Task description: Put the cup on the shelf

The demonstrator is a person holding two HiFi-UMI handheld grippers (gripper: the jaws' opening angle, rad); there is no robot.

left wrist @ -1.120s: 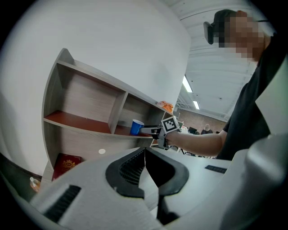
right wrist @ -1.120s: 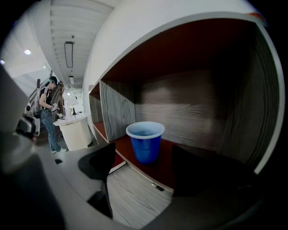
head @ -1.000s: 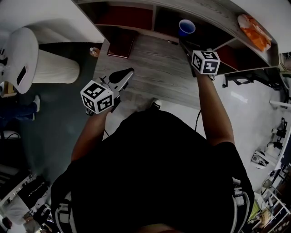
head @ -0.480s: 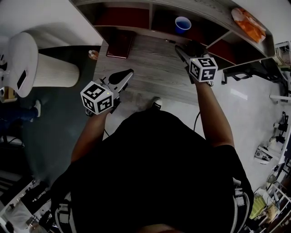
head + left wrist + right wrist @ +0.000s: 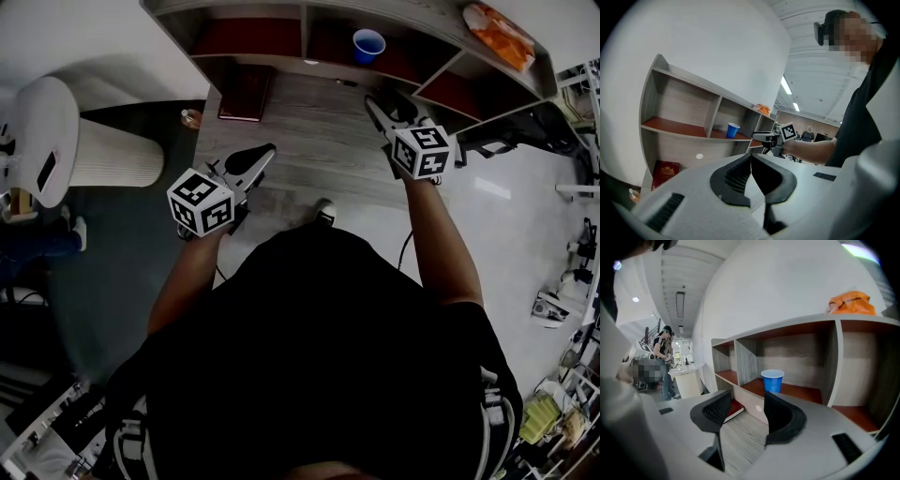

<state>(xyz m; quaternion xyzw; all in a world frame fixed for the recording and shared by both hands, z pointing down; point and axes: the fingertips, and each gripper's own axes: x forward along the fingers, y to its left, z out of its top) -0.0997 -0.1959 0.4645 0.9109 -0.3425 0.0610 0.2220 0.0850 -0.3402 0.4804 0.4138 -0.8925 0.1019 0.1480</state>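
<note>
Cup (image 5: 368, 44) stood on shelf (image 5: 248, 37); right gripper (image 5: 389, 108) empty, jaws half-open, just narrowing; left gripper (image 5: 258, 155) closed, empty; I feared a toppling swing.

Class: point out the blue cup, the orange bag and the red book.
blue cup (image 5: 773, 383), right gripper view, side wall.
orange bag (image 5: 851, 303), right gripper view, middle.
red book (image 5: 664, 171), left gripper view, front cover.

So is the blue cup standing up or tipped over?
Standing up: the blue cup sits on its base on the shelf, with its open rim facing up.
</note>
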